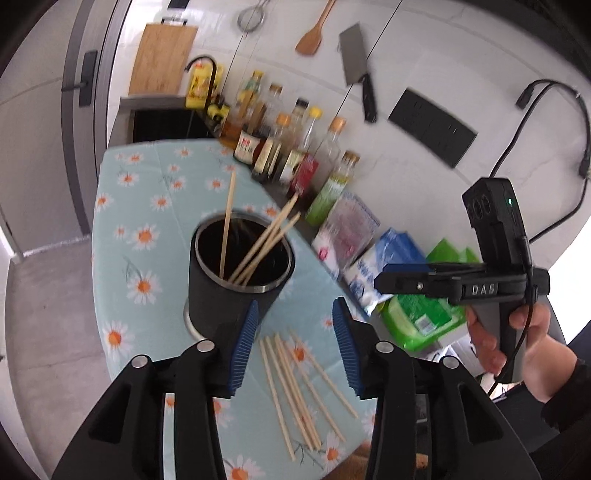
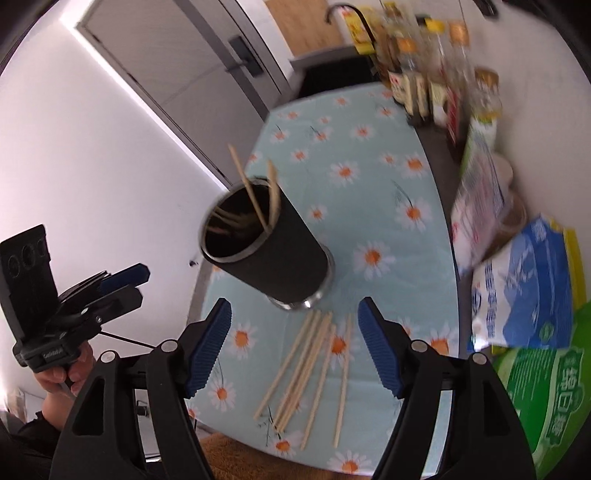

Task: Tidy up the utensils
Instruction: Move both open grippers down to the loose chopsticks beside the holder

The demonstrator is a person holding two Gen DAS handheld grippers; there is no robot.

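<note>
A: What is hard to make out here?
B: The bottles (image 1: 295, 147) along the wall at about 12 o'clock of the black chopstick holder (image 1: 236, 273) are blurred, so their labels cannot be read; the loose chopsticks (image 1: 299, 384) overlap, and in the left wrist view their near ends run under the gripper frame.

A: How many of each?
B: Roughly seven loose chopsticks on the cloth, though the overlap makes that uncertain; about five stand in the holder (image 2: 266, 243), leaning on its rim; one holder.

A: And the grippers?
B: The left gripper (image 1: 295, 350) has its jaws partly apart with nothing between the pads; the loose chopsticks lie on the cloth beyond them; the right gripper (image 2: 295, 347) stands wider, likewise empty, above the pile (image 2: 314, 369), which lies at 6 o'clock of the holder.

A: The surface and room?
B: A pale blue daisy-print tablecloth (image 1: 147, 206); a white tiled wall with a hanging cleaver (image 1: 356, 62) and wooden spatula (image 1: 314, 33); a cutting board (image 1: 162, 59) leans behind a sink; food packets (image 2: 528, 291) lie at 3 o'clock.
</note>
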